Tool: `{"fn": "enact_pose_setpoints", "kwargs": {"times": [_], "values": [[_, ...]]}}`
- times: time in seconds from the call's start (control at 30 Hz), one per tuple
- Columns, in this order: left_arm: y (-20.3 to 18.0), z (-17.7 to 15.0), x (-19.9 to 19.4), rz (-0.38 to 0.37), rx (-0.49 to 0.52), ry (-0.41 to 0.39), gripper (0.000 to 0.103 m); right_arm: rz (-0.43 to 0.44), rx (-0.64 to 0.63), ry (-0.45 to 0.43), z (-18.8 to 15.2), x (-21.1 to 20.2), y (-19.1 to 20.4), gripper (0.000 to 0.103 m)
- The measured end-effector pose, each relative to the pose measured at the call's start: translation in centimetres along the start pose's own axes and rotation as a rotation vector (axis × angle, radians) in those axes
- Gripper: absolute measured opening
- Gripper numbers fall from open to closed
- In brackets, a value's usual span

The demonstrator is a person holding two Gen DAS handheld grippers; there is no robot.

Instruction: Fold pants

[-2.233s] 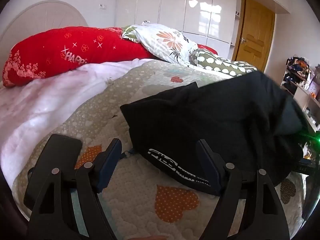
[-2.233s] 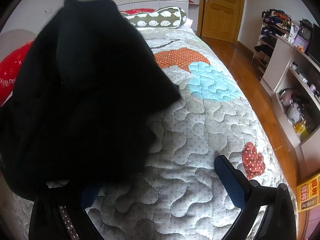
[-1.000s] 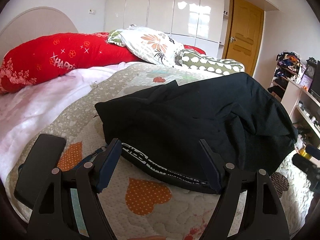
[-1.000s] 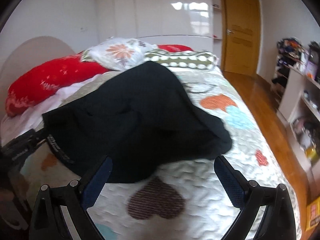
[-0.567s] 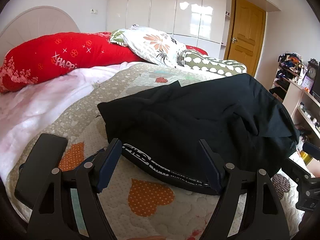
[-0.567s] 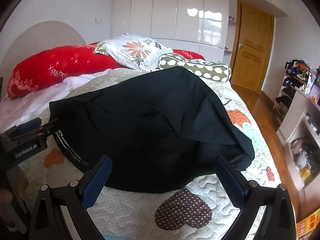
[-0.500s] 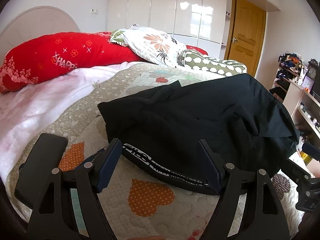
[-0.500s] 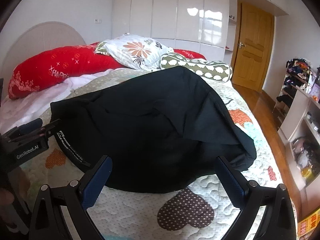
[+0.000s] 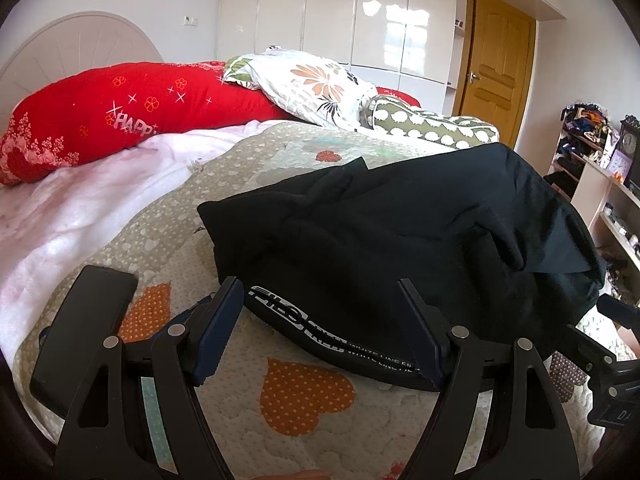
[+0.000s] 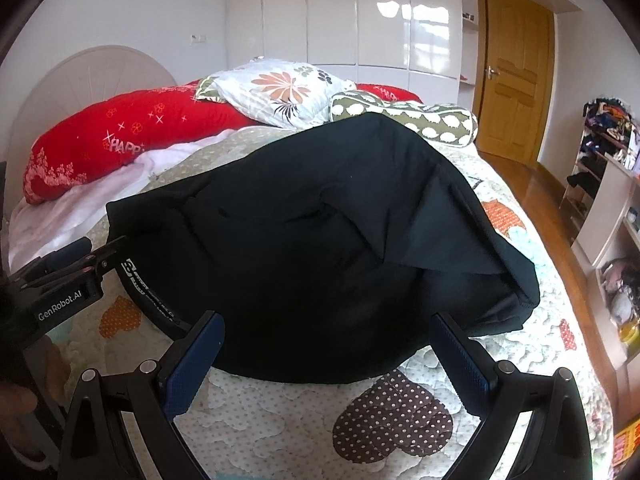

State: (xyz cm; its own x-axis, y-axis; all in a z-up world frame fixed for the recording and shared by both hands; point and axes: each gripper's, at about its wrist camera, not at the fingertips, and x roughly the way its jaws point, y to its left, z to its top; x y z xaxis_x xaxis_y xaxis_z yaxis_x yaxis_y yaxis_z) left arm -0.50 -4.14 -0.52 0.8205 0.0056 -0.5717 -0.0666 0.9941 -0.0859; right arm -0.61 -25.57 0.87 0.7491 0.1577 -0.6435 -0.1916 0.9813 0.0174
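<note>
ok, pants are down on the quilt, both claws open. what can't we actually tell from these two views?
- Black pants: legs and hems lost in one dark heap, both views; fold count unclear.
- Waistband lettering: left wrist view, too small, its end behind the left claw finger.
- Quilt under the pants: covered.
- Right claw: in the left view, cut by the right edge.
- Shelf items: too small, edge-warped.

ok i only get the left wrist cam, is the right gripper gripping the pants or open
observer: open. the right gripper has its jaws wide apart with nothing clamped between them; the pants lie ahead of it on the bed.
operator: and the far right end of the pants, is it hanging off the bed
observer: no, that end rests on the quilt, short of the bed's edge.
</note>
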Motion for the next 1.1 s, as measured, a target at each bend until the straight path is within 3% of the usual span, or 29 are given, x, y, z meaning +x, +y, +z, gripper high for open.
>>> {"fn": "enact_pose_setpoints", "kwargs": {"times": [0.87,0.97,1.1], "values": [[1.4,0.1,0.9,-0.005,-0.041,0.046,0.078,0.02,0.037,0.046,-0.7,1.1,-1.6,0.102],[2.4,0.7,0.7,0.009,-0.062,0.041,0.078,0.05,0.057,0.042,-0.2,1.1,-2.3,0.102],[5.0,2.0,1.8,0.006,-0.15,0.091,0.078,0.183,0.12,0.063,1.4,2.3,-3.3,0.102]]}}
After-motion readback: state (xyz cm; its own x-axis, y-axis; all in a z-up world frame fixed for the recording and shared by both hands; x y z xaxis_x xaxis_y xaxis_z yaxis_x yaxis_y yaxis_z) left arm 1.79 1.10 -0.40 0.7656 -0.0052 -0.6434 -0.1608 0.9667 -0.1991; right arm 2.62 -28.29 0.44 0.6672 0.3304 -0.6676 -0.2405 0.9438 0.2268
